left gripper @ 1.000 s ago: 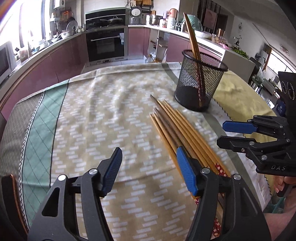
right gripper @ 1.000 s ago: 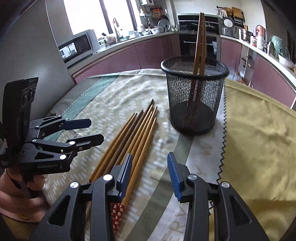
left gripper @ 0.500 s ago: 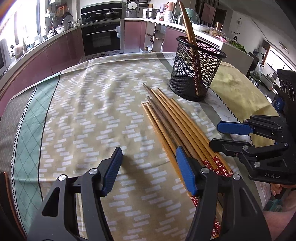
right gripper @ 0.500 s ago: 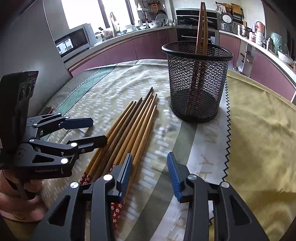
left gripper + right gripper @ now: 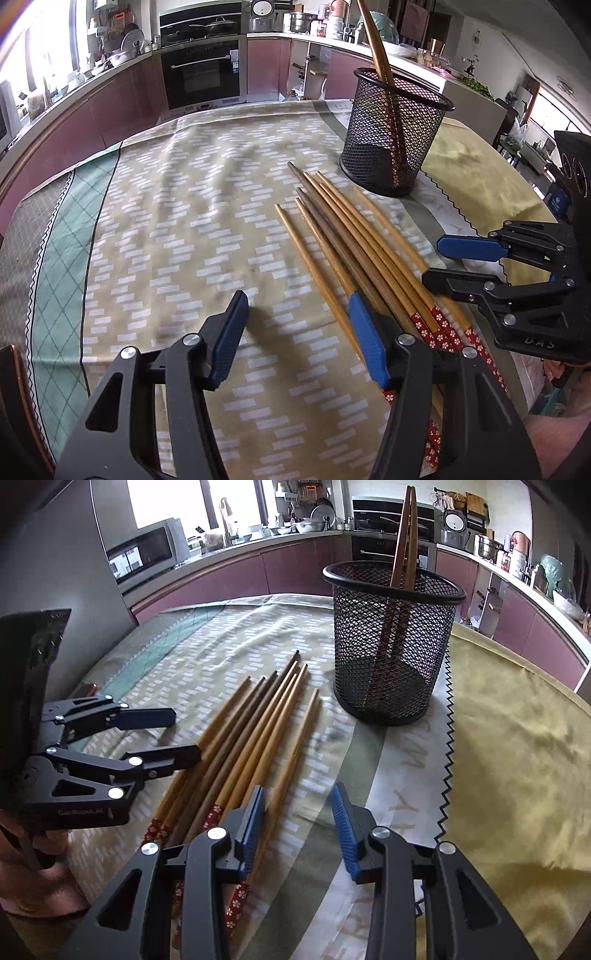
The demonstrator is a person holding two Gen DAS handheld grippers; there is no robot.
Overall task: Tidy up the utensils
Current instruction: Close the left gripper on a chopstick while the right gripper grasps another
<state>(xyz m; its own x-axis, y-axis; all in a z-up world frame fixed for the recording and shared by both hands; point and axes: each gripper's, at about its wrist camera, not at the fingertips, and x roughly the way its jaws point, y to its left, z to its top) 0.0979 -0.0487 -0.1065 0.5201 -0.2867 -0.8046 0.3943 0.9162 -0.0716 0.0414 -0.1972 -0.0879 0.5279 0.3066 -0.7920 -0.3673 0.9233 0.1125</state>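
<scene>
Wooden chopsticks (image 5: 354, 243) — tips toward basket (image 5: 391, 136)

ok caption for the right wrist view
Open right hand-held gripper beside loose chopsticks, mesh holder behind.

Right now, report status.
Left gripper and right gripper open, empty. Chopsticks loose on tablecloth; two in mesh holder. Nothing blocking.
</scene>
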